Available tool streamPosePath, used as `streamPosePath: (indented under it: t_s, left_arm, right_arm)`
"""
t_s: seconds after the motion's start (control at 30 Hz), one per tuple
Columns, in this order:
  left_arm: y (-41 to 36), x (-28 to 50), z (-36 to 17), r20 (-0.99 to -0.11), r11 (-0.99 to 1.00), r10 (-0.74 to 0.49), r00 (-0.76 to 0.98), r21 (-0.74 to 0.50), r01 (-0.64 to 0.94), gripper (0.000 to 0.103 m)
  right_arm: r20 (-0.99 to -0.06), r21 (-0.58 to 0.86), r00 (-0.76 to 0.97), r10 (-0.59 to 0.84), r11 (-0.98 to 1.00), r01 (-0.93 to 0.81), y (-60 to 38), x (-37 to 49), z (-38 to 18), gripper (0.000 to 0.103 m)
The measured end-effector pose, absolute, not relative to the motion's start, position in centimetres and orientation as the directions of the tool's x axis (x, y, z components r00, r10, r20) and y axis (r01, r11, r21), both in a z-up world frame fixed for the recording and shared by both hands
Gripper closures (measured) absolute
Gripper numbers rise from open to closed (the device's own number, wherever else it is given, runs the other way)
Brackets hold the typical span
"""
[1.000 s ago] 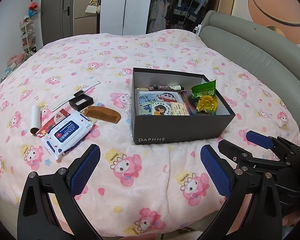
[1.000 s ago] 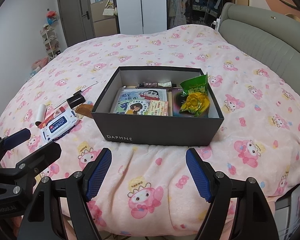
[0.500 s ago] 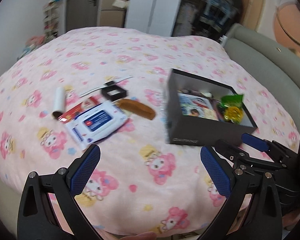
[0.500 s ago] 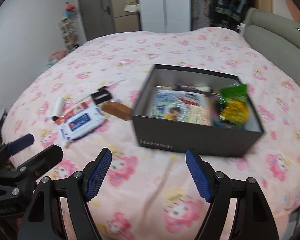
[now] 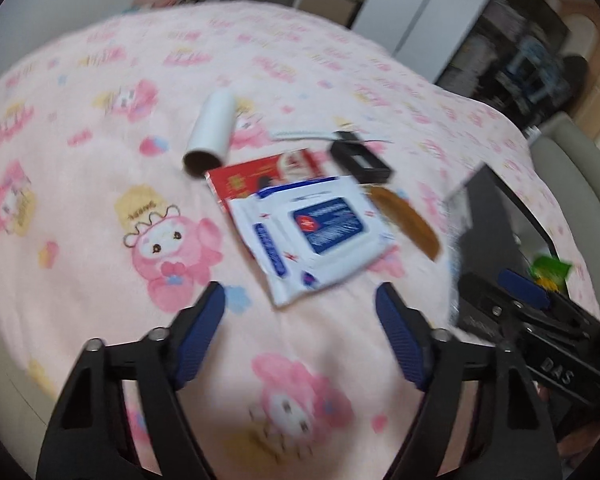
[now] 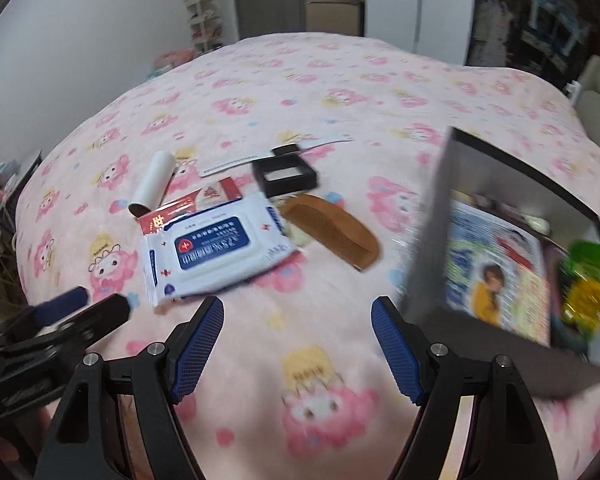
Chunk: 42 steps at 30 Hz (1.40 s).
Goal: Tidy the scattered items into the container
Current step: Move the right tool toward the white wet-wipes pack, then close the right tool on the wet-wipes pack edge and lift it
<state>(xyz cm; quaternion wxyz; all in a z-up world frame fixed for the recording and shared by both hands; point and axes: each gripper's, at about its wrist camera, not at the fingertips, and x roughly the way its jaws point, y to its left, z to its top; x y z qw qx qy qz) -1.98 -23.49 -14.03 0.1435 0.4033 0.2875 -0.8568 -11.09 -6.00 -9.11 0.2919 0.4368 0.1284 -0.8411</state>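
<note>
The left claw (image 5: 300, 312) is hanging over the pink bedspread (image 5: 100, 128) with its jaws closing and nothing between them — only patterned fabric is showing in the gap. In the left wrist view, the wipes (image 5: 314, 234) are lying just beyond the blue pads, tilted, overlapping a red packet (image 5: 260, 172). A white roll (image 5: 212, 134) is lying just beside the packet's far corner, its open end facing the camera. A small black case (image 5: 360, 156) is sitting beyond the wipes, with a white strip (image 5: 300, 135) behind it, and a brown comb (image 5: 406, 222) is lying between the wipes and the box (image 5: 488, 216). The box is standing at the right edge, blurred, with something green inside. The right claw (image 5: 524, 292) is showing in front of it, seen side-on.

In the right wrist view, the right claw (image 6: 298, 340) is standing open and empty over the bedspread (image 6: 340, 80). The wipes (image 6: 216, 248) are lying ahead and to its left, partly covering the packet (image 6: 180, 210); the roll (image 6: 152, 184) is touching or nearly touching that packet. The case (image 6: 284, 178) and strip (image 6: 260, 156) are lying farther back, and the comb (image 6: 332, 232) is resting between the wipes and the box (image 6: 428, 232). The box is sitting on the right — a printed booklet (image 6: 496, 276) and a green-and-yellow pack (image 6: 584, 284) are lying inside it. One tip of the left claw (image 6: 60, 304) is entering at the lower left.
</note>
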Motion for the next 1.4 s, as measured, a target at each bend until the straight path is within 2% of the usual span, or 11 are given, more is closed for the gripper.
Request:
streamPosePath:
  t_s: [0.07,0.13,0.3,0.37,0.47,0.73,0.87,1.03,1.13,1.23,1.4]
  left_arm:
    - [-25.0,-2.9,-15.5,-0.775,-0.755,0.011,-0.631,-0.42,0.503,0.044]
    - [-25.9,-3.5,-16.7,-0.775,-0.725,0.052,-0.63,-0.463,0.51,0.045]
    - [-26.3,-3.8,-18.4,-0.754,-0.716,0.098,-0.65,-0.507,0.48,0.045]
    - [-26.2,-3.9,-18.8,-0.75,-0.722,0.111,-0.652,-0.512,0.466,0.062]
    - [-26.2,-4.1,-18.9,-0.742,-0.727,0.111,-0.661,-0.514,0.455,0.069]
    - [-27.0,-4.4,-19.4,-0.746,-0.715,0.095,-0.659,-0.512,0.476,0.072]
    - [-26.8,-4.1,-18.8,-0.739,-0.73,0.042,-0.672,-0.482,0.484,0.078]
    - [-27.4,-3.6,-18.5,-0.731,-0.72,0.029,-0.682,-0.488,0.493,0.077]
    - [-27.6,-3.6,-18.5,-0.738,-0.717,-0.001,-0.675,-0.47,0.515,0.074]
    - [-28.4,-4.1,-18.9,-0.735,-0.687,0.021,-0.678,-0.504,0.524,0.063]
    - [-28.3,-4.7,-19.2,-0.728,-0.687,0.035,-0.684,-0.515,0.513,0.06]
  right_arm:
    - [-0.821,0.044,-0.428,-0.377,-0.79,0.612,-7.4,-12.3,-10.2,0.046]
    - [-0.828,0.07,-0.404,-0.389,-0.786,0.614,-8.4,-13.4,-11.1,0.051]
    - [-0.841,0.068,-0.394,-0.37,-0.796,0.602,-10.4,-15.7,-13.3,0.051]
    - [-0.847,0.058,-0.399,-0.351,-0.807,0.588,-11.1,-16.7,-14.1,0.051]
    - [-0.858,0.062,-0.39,-0.334,-0.822,0.567,-12.0,-18.1,-15.2,0.051]
    - [-0.859,0.238,-0.241,-0.451,-0.77,0.592,-13.0,-19.4,-16.8,0.054]
    - [-0.862,0.199,-0.253,-0.44,-0.752,0.628,-12.9,-17.7,-15.8,0.079]
    - [-0.855,0.254,-0.172,-0.49,-0.683,0.685,-11.5,-13.8,-13.8,0.09]
    - [-0.868,0.2,-0.177,-0.465,-0.652,0.732,-11.4,-10.5,-12.9,0.09]
    - [-0.865,0.148,-0.237,-0.441,-0.677,0.721,-11.1,-10.5,-12.5,0.088]
    - [-0.86,0.086,-0.333,-0.386,-0.753,0.652,-11.1,-15.3,-13.3,0.067]
